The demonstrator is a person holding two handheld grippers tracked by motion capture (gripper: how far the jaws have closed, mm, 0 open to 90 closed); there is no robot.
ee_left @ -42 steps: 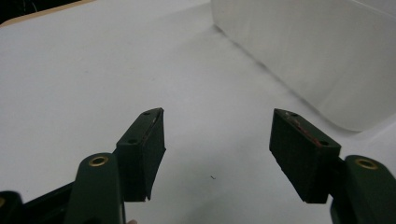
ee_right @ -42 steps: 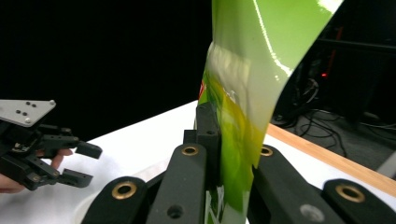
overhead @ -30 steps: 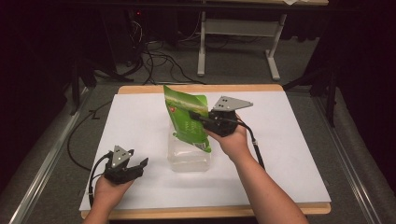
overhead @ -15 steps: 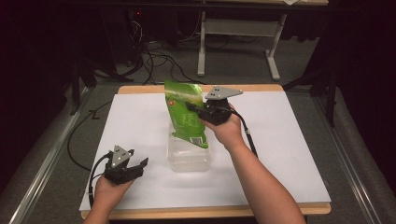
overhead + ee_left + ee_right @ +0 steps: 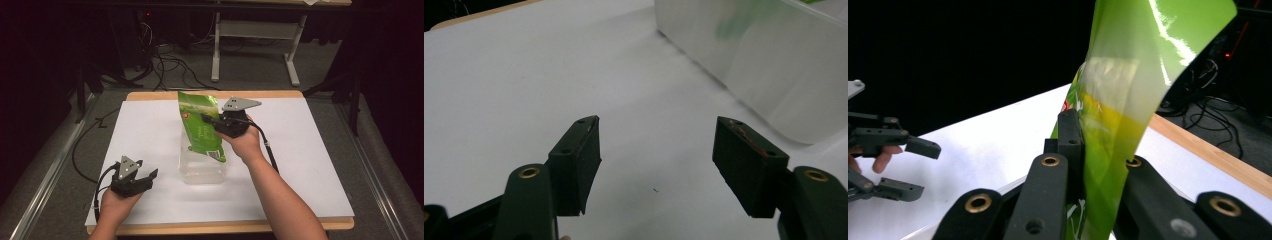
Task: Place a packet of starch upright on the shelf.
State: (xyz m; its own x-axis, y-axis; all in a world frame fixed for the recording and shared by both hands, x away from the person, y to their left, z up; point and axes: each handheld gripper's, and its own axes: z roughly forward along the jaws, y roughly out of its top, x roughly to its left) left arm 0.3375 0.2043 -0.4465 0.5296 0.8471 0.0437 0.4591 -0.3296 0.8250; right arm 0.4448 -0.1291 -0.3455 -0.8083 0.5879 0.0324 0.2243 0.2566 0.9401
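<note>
The green bag (image 5: 201, 125) is gripped by the closed right gripper (image 5: 212, 121) above the clear tub (image 5: 201, 169), not yet lowered fully in, while the left gripper (image 5: 146, 176) rests open on the table (image 5: 310, 150).

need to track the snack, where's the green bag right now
In the high view the green bag is near the table's middle, pinched upright by the right tool, its lower end in the clear tub. The left tool rests open at the near left.
</note>
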